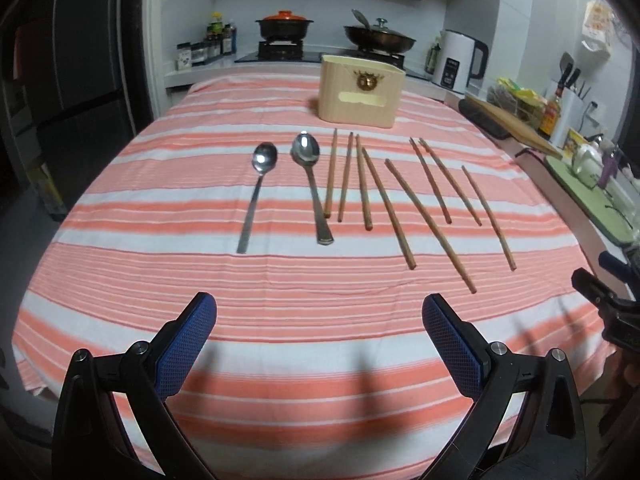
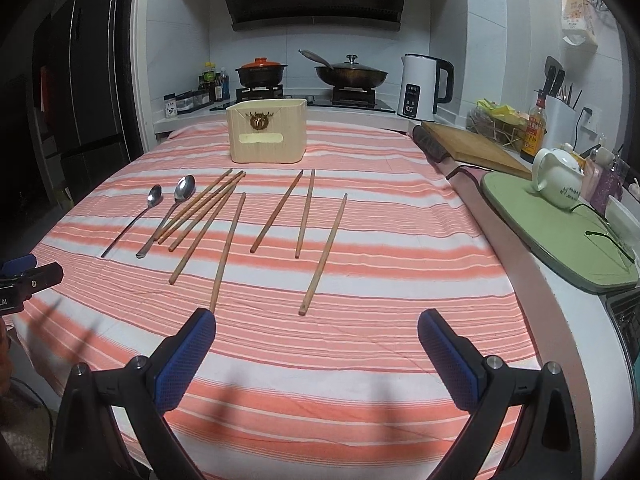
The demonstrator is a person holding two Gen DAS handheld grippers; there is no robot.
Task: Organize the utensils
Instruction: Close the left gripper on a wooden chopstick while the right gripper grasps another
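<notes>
Both tongs hang wide open and empty: the right gripper (image 2: 316, 330) is nearest the chopsticks (image 2: 323, 254), lying lengthwise straight ahead pointing toward the holder box (image 2: 267, 136), while the spoons (image 1: 258, 196) sit ahead of the left gripper (image 1: 319, 314).

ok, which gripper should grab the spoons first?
Left, probably. The two spoons lie almost straight ahead of the open left gripper; from the open right gripper they sit far left, beyond several chopsticks.
</notes>
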